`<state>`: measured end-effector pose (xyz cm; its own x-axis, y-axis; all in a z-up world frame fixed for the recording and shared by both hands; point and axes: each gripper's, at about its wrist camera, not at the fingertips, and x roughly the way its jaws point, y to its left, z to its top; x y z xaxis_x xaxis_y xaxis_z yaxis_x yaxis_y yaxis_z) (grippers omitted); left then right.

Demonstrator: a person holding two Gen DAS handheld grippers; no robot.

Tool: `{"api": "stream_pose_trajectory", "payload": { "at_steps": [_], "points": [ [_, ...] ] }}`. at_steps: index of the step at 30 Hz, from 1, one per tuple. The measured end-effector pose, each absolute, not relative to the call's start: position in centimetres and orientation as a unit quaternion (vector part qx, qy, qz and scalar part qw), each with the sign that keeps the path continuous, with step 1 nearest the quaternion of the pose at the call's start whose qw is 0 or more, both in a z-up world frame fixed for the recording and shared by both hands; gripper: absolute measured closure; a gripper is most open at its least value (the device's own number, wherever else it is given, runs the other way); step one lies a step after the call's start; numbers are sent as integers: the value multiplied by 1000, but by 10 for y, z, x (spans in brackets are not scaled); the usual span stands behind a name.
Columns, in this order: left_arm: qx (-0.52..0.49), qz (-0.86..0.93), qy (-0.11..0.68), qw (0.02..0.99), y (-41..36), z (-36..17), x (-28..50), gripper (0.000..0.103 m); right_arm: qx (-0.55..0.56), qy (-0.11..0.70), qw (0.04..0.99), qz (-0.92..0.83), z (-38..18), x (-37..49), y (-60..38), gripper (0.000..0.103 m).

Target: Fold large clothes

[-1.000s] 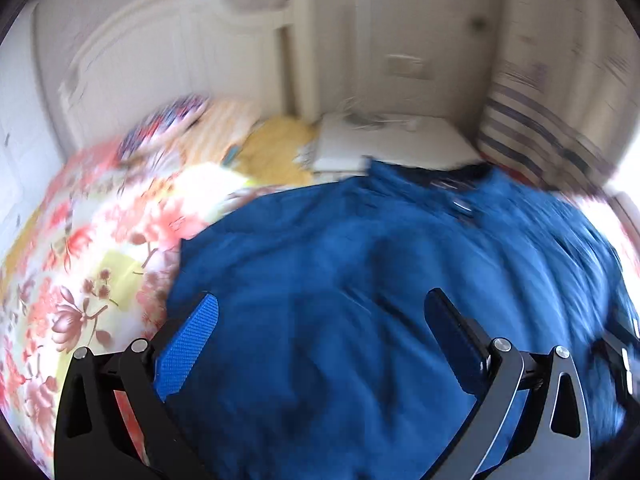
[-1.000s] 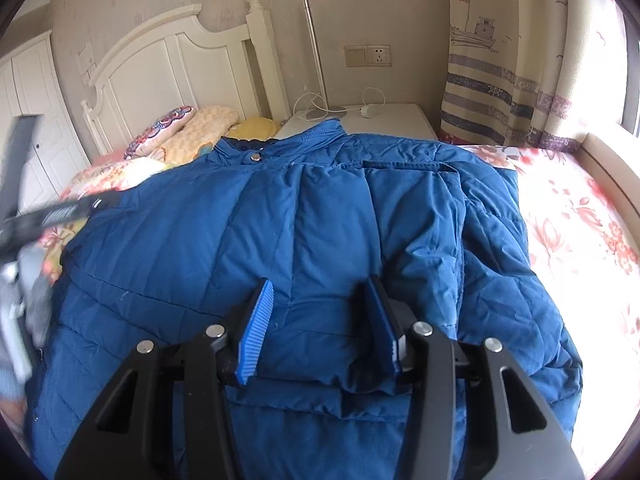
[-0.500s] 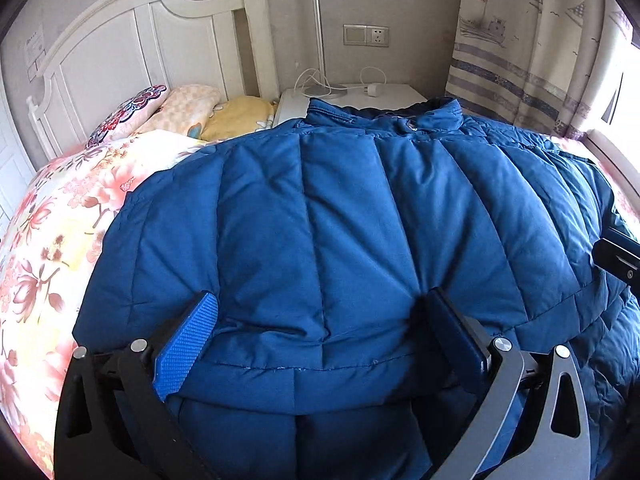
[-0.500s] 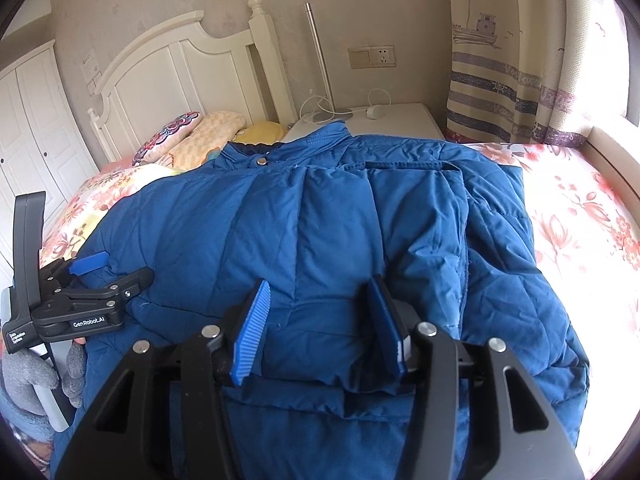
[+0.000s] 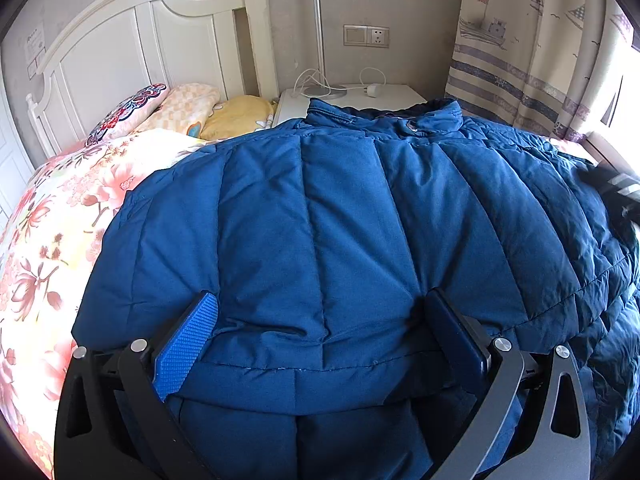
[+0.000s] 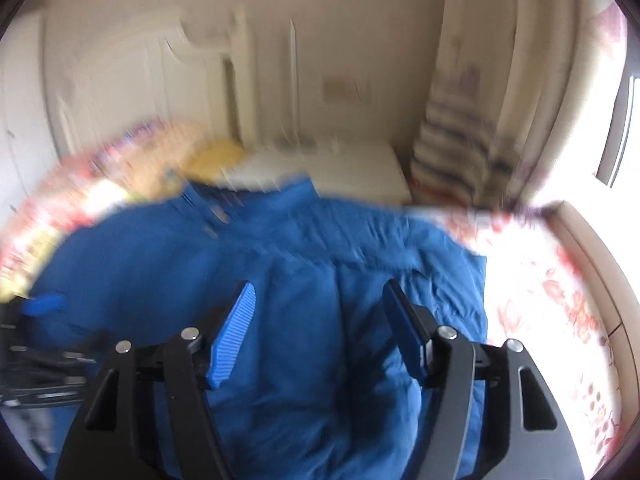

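A large blue padded jacket (image 5: 344,232) lies spread on the bed, collar toward the headboard. My left gripper (image 5: 320,316) is open wide, its fingers pressed against the folded hem edge of the jacket. In the blurred right wrist view the jacket (image 6: 280,280) fills the middle, and my right gripper (image 6: 320,304) is open above it, holding nothing. The left gripper shows as a dark blur at the left edge of the right wrist view (image 6: 36,352).
The bed has a floral cover (image 5: 52,216) and pillows (image 5: 168,108) at a white headboard (image 5: 140,40). A white nightstand (image 5: 360,94) with a lamp and cable stands behind. A striped curtain (image 5: 520,60) hangs at the right by a bright window.
My right gripper has opened wider, let the jacket fold go and swung upward, blurring its view. My left gripper has settled at the jacket's hem and stays open.
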<state>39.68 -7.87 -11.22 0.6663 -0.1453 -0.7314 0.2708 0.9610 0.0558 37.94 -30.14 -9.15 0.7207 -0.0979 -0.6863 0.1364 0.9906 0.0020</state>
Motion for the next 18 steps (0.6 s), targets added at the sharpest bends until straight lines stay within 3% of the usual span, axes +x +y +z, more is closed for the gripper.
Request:
{"api": "stream_pose_trajectory", "payload": {
  "at_steps": [14,18],
  "points": [
    [76,-116,393,909,-79,-113,398,4,43,379,923,-53,-106,385,-307,31],
    [78,-114,394,909,-81,-114,397,4,30,387,920,-56,-103,379,-299,25]
  ]
}}
